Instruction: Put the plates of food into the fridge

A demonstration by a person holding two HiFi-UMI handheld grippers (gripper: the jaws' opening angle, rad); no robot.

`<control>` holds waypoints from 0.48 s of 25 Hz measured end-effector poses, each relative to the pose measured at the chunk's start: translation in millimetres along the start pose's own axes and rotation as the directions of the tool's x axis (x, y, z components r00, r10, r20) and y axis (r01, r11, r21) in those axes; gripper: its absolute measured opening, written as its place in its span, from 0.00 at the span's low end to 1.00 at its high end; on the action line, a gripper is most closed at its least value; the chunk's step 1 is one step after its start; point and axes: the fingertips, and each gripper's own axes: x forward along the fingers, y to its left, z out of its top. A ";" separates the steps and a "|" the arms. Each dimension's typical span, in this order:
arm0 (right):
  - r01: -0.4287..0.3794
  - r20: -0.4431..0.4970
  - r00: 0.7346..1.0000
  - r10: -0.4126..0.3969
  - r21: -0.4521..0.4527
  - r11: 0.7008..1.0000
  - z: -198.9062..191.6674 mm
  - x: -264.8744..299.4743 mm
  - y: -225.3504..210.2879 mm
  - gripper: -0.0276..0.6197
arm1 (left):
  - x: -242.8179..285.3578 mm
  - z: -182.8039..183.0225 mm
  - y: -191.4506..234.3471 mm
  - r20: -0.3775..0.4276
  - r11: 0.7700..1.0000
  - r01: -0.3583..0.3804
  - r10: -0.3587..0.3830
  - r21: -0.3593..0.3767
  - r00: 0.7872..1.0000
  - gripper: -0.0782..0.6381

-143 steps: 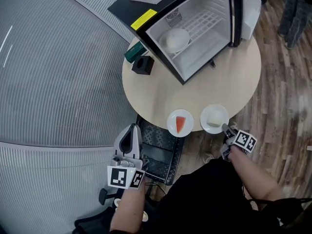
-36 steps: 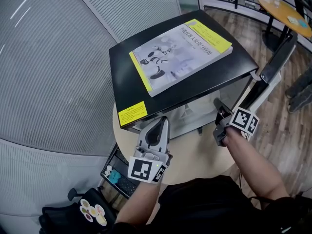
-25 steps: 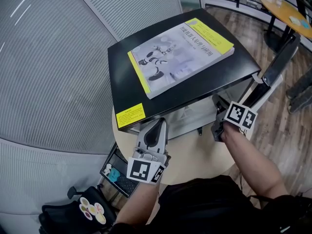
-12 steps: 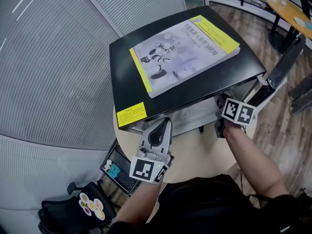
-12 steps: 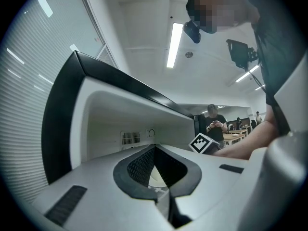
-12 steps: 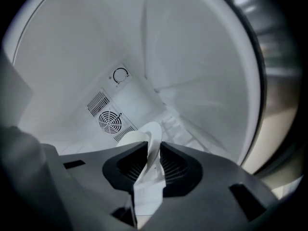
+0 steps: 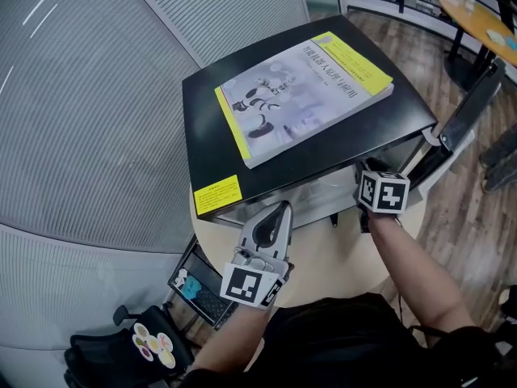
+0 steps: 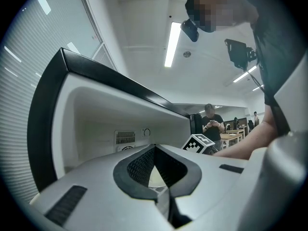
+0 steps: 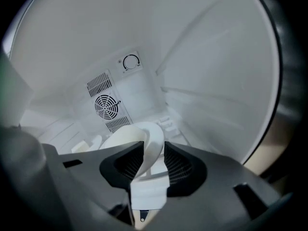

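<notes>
Plate point(image 9: 140, 134) is being released inside the mini fridge point(image 9: 216, 57), its rim between the just-opening right gripper point(image 9: 154, 150) jaws; left gripper point(image 7: 281, 209) is shut, empty; withdrawal is left.

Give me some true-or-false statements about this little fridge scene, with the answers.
A book lies on top of the fridge. True.
The right gripper reaches into the fridge. True; the rim of a white plate is between its jaws, which have just been opening.
The left gripper holds a plate. False: it is shut, with nothing in it.
The fridge stands on the floor. False: it stands on a round table.
</notes>
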 end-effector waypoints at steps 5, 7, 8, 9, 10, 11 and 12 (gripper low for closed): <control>0.022 0.073 0.997 -0.021 -0.015 1.000 8.4 -12.4 0.6 0.22 | -6.0 7.1 0.3 0.014 1.000 -0.001 0.001 0.008 1.000 0.11; 0.015 0.112 0.994 -0.011 -0.032 0.999 13.6 -19.3 5.1 0.22 | -8.9 8.0 1.0 0.020 1.000 -0.001 0.001 0.004 1.000 0.11; 0.004 0.135 0.991 0.001 -0.040 0.999 16.5 -23.4 9.0 0.22 | -10.4 8.3 0.7 0.023 1.000 0.002 -0.002 0.001 1.000 0.11; -0.010 0.158 0.987 0.017 -0.049 0.999 19.0 -28.1 13.7 0.22 | -12.2 8.9 -0.1 0.026 1.000 0.006 -0.006 -0.002 1.000 0.11; -0.024 0.181 0.983 0.034 -0.059 0.998 20.9 -33.3 18.7 0.22 | -14.7 9.8 -1.6 0.030 1.000 0.013 -0.012 -0.002 0.999 0.11; -0.035 0.202 0.978 0.049 -0.072 0.997 22.2 -38.9 23.5 0.22 | -17.8 10.9 -3.3 0.033 1.000 0.020 -0.019 -0.002 0.999 0.11; -0.044 0.222 0.973 0.062 -0.086 0.995 23.1 -44.7 28.1 0.22 | -21.5 12.2 -4.5 0.037 1.000 0.026 -0.026 -0.001 0.999 0.11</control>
